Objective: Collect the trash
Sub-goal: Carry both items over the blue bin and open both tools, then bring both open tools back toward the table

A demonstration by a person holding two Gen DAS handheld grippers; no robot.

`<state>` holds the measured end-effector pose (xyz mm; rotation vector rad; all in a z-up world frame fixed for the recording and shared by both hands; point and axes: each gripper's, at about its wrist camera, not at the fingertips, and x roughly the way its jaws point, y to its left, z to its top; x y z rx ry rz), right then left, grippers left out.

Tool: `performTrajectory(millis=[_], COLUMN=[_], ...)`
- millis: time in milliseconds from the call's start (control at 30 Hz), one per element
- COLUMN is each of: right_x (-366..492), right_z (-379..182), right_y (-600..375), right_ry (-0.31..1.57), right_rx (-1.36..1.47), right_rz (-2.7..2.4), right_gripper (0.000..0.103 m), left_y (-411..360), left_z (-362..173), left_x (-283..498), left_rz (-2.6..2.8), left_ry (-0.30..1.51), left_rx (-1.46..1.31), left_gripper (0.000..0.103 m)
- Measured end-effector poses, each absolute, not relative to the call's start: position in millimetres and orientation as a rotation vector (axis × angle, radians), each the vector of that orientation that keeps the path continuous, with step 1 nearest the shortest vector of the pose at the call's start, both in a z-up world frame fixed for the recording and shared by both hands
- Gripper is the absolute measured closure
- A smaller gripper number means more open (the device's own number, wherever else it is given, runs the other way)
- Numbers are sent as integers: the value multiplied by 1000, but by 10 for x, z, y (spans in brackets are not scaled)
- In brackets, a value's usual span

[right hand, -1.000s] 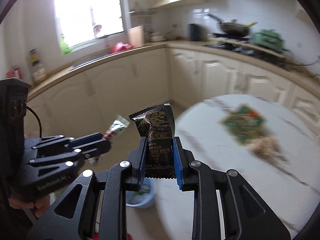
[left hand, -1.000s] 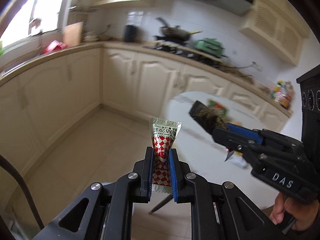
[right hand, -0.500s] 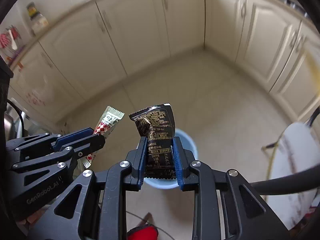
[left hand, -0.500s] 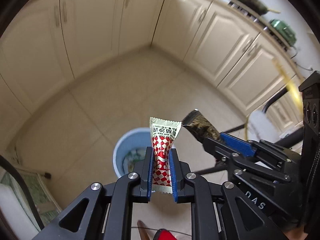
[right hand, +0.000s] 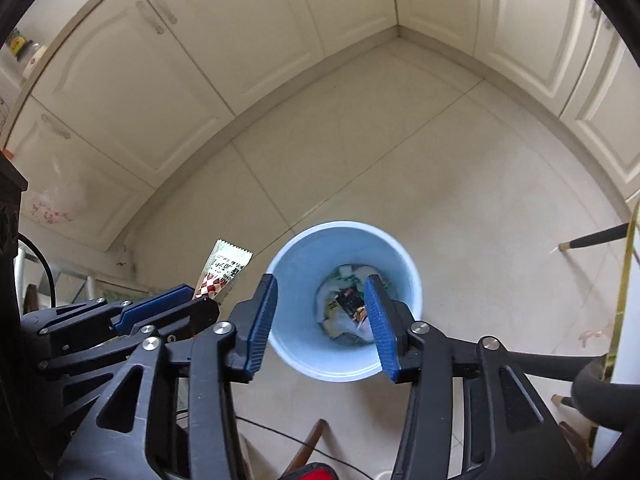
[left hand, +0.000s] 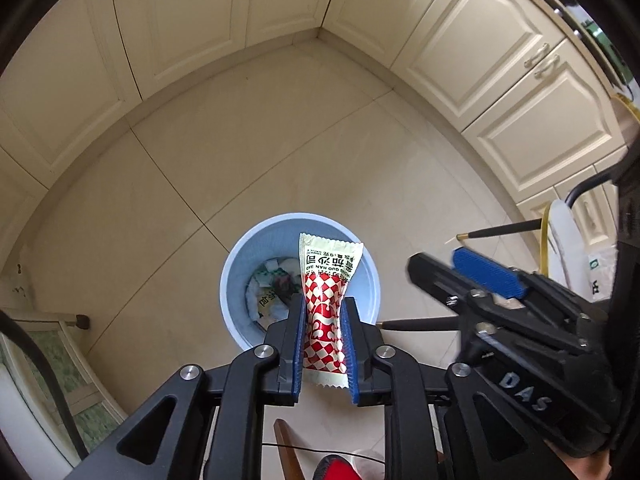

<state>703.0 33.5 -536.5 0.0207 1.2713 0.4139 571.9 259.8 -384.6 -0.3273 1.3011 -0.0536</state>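
Risk lies mainly with the ketchup sachet (left hand: 325,312), which sits upright between the blue pads (left hand: 297,344) of my left hand-held gripper (left hand: 323,346); those jaws have just been easing apart, yet the sachet has not dropped and seems barely pinched. It hangs over the near edge of the blue bin (left hand: 236,276) on the floor, not over the middle, so in my judgement a release from here may clip the rim and land on the tiles. My right hand-held gripper (right hand: 318,320) stands open and empty, its jaws having just been widening, directly above the bin (right hand: 404,264); a dark wrapper (right hand: 347,298) lies inside on the other trash. Both tools crowd together, so a careless move could knock one against the other.
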Motion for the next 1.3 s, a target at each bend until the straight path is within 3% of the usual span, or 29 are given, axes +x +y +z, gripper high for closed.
performTrajectory(millis=[133, 200, 267, 533, 767, 933, 1000, 1200, 1300], right_x=[7036, 7052, 7045, 6885, 6495, 6072, 5836, 5164, 4801], right_z=[-5282, -5220, -5103, -4607, -3808, -3125, -2829, -2113, -1820], right_y=[226, 273, 257, 207, 179, 105, -15, -419, -612], right_ry=[1247, 1235, 1215, 1130, 974, 825, 750, 564, 476], right_rx=[24, 15, 15, 23, 0, -21, -17, -11, 0], right_rz=[377, 365, 363, 372, 383, 371, 337, 250, 194], right_gripper=[48, 44, 44, 40, 21, 14, 6, 0, 0], left_y=[2434, 2400, 2392, 2379, 2231, 1918, 1722, 1020, 651], left_z=[-3882, -3869, -3804, -3196, -2432, -1833, -1650, -1225, -1089], left_x=[5873, 5926, 5933, 5651, 5244, 4838, 4682, 4202, 3957], left_rz=[-55, -55, -35, 38, 84, 132, 147, 214, 171], left_ry=[1310, 1305, 1289, 1148, 933, 727, 656, 456, 361], left_rx=[-327, -339, -332, -310, -252, -227, -193, -105, -92], left_gripper=[81, 63, 53, 51, 45, 28, 24, 6, 3])
